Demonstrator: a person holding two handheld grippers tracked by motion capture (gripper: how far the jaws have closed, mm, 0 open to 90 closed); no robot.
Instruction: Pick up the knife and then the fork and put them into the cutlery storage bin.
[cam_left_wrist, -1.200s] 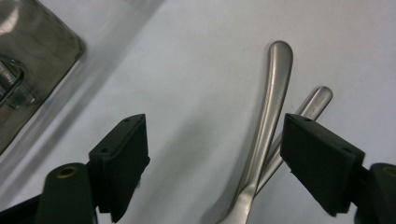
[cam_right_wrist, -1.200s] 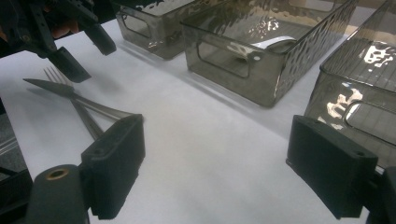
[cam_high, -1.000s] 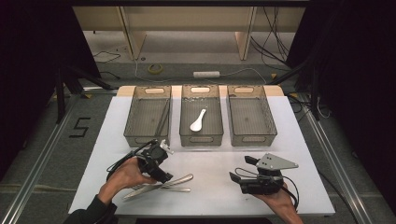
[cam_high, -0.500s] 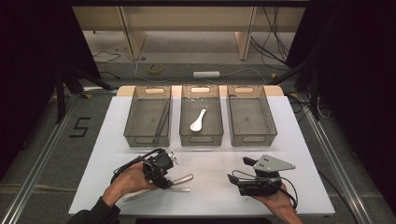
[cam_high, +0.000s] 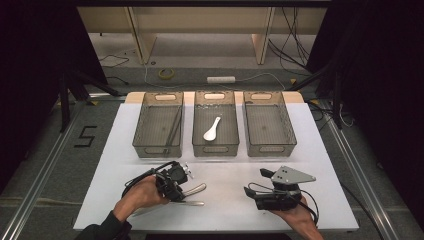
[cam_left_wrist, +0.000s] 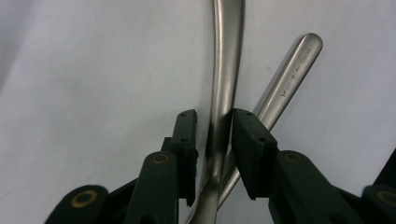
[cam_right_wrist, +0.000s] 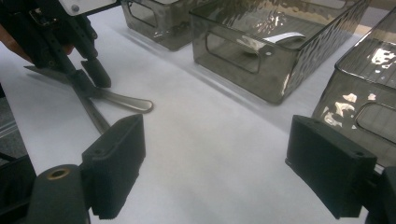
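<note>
White table (cam_high: 320, 165); left tool (cam_left_wrist: 214, 140) narrowing around metal handle (cam_left_wrist: 225, 70), seemingly touching.

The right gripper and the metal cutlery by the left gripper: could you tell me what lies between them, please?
Nothing: between the right gripper and the metal cutlery there is bare white table, as the high view and the right gripper view show.
</note>
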